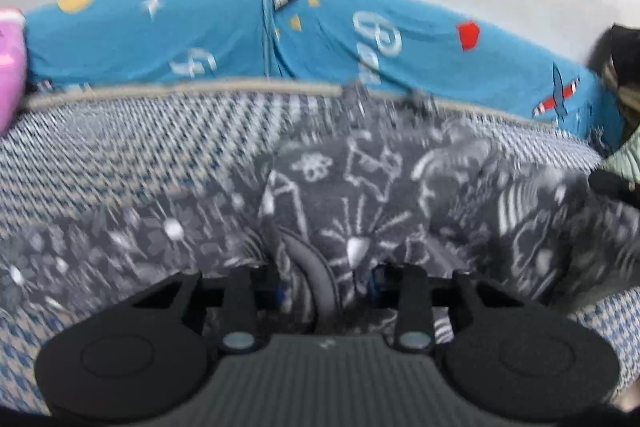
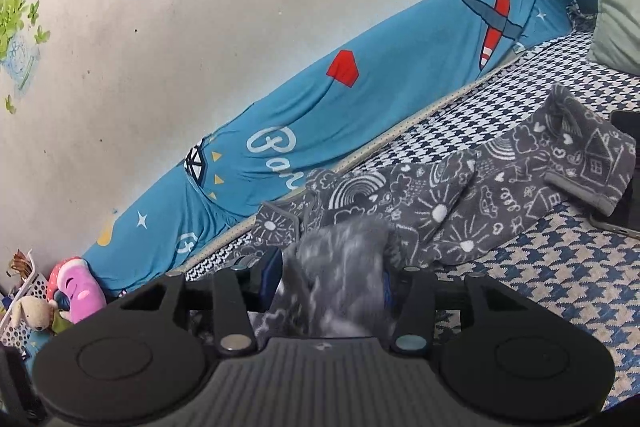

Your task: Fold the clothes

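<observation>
A grey fleece garment point(image 1: 360, 187) printed with white doodles lies crumpled on a blue-and-white houndstooth bedspread point(image 1: 120, 147). My left gripper point(image 1: 326, 287) is low over its near edge, and a fold with a grey hem is pinched between the blue-padded fingers. The left wrist view is motion-blurred. In the right wrist view the same garment point(image 2: 460, 195) stretches away to the right, ending in a cuffed part point(image 2: 588, 163). My right gripper point(image 2: 332, 279) is shut on a blurred bunch of this cloth, lifted off the bedspread point(image 2: 560, 267).
A long blue printed bolster point(image 2: 360, 115) runs along the white wall point(image 2: 200, 7) behind the bed. A pink plush toy point(image 2: 78, 291) and a white basket point(image 2: 24, 303) of toys sit at the left end. A pale green pillow point(image 2: 616, 7) and a dark flat device point(image 2: 628, 195) are at the right.
</observation>
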The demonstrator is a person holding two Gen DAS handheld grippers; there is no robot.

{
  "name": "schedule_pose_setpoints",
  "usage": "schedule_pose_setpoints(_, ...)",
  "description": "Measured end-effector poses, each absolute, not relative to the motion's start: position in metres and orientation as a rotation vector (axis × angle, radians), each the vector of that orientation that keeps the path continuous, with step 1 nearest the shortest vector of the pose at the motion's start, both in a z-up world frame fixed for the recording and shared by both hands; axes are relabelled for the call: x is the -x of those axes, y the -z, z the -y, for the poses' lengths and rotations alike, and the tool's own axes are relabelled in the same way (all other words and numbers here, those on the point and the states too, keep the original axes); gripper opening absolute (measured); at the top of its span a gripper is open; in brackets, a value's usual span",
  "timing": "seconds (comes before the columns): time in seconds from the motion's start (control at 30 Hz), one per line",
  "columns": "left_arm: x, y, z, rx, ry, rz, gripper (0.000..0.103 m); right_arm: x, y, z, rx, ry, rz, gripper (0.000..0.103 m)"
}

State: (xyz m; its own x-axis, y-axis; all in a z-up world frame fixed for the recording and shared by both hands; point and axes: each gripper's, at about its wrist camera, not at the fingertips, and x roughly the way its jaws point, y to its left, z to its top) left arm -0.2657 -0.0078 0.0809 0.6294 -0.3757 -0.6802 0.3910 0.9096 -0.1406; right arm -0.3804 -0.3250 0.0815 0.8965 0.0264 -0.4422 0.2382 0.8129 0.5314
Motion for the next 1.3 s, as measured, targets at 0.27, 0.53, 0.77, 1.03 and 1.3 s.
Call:
schedule_pose_setpoints(0.27,0.274,-0.097,-0.031,0.083,0.390,-0.796,0.030,0.390,-0.093,0.312,-0.525,0.068,-0.416,0.047)
schedule_pose_setpoints(0.53,0.293,-0.096,-0.048,0.074,0.347,-0.732,0.096,0.405,-0.091,0.293,-0.459,-0.021,-0.446,0.047)
schedule_pose_setpoints(0.77,0.296,-0.081,-0.057,0.065,0.349,-0.784,0.100,0.423,-0.081,0.295,-0.488,-0.010,-0.496,0.054)
schedule_pose_setpoints(1.03,0.305,-0.071,-0.058,0.019,0.373,-0.795,0.103,0.435,-0.068,0.305,-0.549,0.012,-0.549,0.067)
schedule_pose_setpoints(1.3,0.299,-0.060,-0.057,0.047,0.388,-0.817,0.103,0.420,-0.052,0.292,-0.568,-0.025,-0.605,0.072)
